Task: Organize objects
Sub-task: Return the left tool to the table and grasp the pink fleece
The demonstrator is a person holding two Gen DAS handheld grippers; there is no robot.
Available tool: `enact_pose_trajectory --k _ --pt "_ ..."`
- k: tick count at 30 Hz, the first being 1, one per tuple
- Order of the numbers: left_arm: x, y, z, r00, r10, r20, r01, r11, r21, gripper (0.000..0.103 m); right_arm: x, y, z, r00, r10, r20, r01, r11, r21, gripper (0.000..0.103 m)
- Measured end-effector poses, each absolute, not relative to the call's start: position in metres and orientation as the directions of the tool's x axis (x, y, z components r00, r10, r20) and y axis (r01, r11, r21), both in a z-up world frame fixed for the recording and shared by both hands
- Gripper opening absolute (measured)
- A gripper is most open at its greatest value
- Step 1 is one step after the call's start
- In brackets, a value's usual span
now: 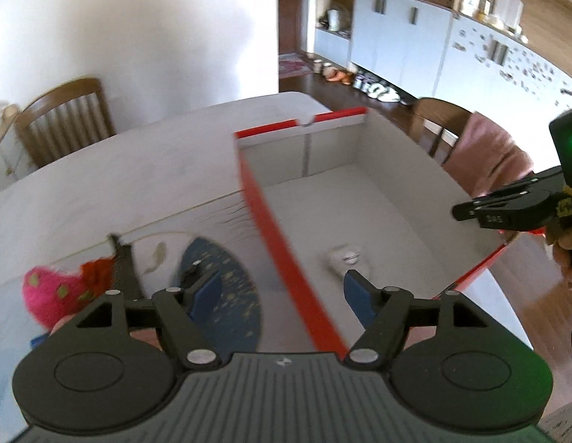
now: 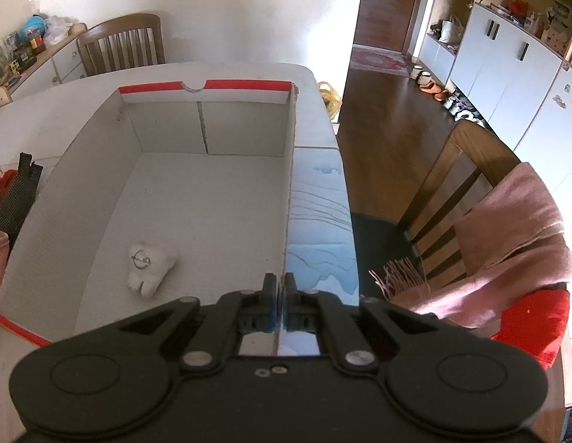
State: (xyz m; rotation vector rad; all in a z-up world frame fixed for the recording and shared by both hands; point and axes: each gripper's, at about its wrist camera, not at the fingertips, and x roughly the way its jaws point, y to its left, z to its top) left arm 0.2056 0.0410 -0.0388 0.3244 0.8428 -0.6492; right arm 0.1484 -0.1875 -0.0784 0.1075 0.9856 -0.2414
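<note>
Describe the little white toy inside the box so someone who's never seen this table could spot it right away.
Find the large open box with white walls and red edges on the table. On its bare floor near the front lies a small white plush toy. It is the only item inside and has a metal ring attached.

Left tool (image 1: 282,291) jaws apart, empty; right tool (image 2: 280,302) clamped shut.
</note>
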Motion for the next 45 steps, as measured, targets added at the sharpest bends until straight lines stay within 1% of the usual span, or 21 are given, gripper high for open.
enact_pose_trajectory --k 5,6,9,10,11,12,13,20,24,31,37,40,41,43,44,45 --pt "0.206 0.086 -0.040 0.525 -0.375 -0.764 0.586 0.810 0.005 0.081 0.147 -0.184 -0.078 0.521 -0.161 -0.838 0.265 0.964 -0.021 0.002" --pt "0.206 0.095 -0.041 0.534 -0.367 -0.762 0.571 0.821 0.005 0.085 0.147 -0.183 -0.078 0.519 -0.165 -0.839 0.267 0.963 -0.024 0.002" --pt "0.208 0.121 -0.044 0.548 -0.351 -0.760 0.531 0.847 -0.009 0.086 0.147 -0.182 -0.078 0.514 -0.173 -0.840 0.277 0.960 -0.028 0.002" --pt "0.209 0.129 -0.046 0.547 -0.347 -0.762 0.519 0.855 -0.017 0.088 0.148 -0.181 -0.078 0.512 -0.177 -0.840 0.280 0.959 -0.031 0.002" --pt "0.210 0.137 -0.048 0.548 -0.345 -0.762 0.509 0.861 -0.024 0.091 0.148 -0.181 -0.078 0.511 -0.180 -0.841 0.284 0.958 -0.033 0.002" --pt "0.210 0.144 -0.050 0.554 -0.340 -0.760 0.500 0.866 -0.024 0.099 0.148 -0.180 -0.078 0.509 -0.184 -0.841 0.286 0.957 -0.036 0.002" --pt "0.210 0.149 -0.052 0.561 -0.333 -0.758 0.490 0.871 -0.020 0.103 0.148 -0.180 -0.078 0.508 -0.188 -0.841 0.288 0.957 -0.040 0.003" --pt "0.215 0.172 -0.079 0.581 -0.314 -0.751 0.465 0.885 -0.010 0.103 0.149 -0.175 -0.079 0.497 -0.210 -0.842 0.301 0.952 -0.060 0.003" --pt "0.223 0.170 -0.101 0.569 -0.267 -0.778 0.460 0.887 0.032 0.103 0.149 -0.174 -0.079 0.493 -0.220 -0.842 0.305 0.950 -0.070 0.003" --pt "0.238 0.165 -0.131 0.514 -0.243 -0.823 0.436 0.900 0.006 0.103 0.150 -0.172 -0.078 0.489 -0.230 -0.842 0.309 0.948 -0.079 0.003" --pt "0.242 0.157 -0.143 0.503 -0.226 -0.834 0.444 0.896 0.025 0.103 0.150 -0.172 -0.078 0.488 -0.230 -0.842 0.308 0.948 -0.081 0.004" --pt "0.243 0.159 -0.143 0.504 -0.221 -0.835 0.430 0.903 0.021 0.101 0.150 -0.172 -0.078 0.489 -0.230 -0.841 0.307 0.948 -0.081 0.004" --pt "0.243 0.160 -0.143 0.508 -0.219 -0.833 0.424 0.906 0.020 0.097 0.149 -0.173 -0.078 0.490 -0.230 -0.841 0.307 0.948 -0.080 0.004" --pt "0.243 0.162 -0.142 0.507 -0.205 -0.837 0.411 0.911 0.027 0.073 0.149 -0.173 -0.079 0.490 -0.229 -0.841 0.306 0.949 -0.080 0.004" --pt "0.243 0.163 -0.142 0.504 -0.196 -0.841 0.407 0.913 0.031 0.068 0.149 -0.173 -0.079 0.490 -0.227 -0.841 0.306 0.949 -0.078 0.004" --pt "0.242 0.165 -0.141 0.505 -0.191 -0.841 0.401 0.915 0.033 0.060 0.149 -0.173 -0.079 0.491 -0.227 -0.841 0.305 0.949 -0.078 0.004"
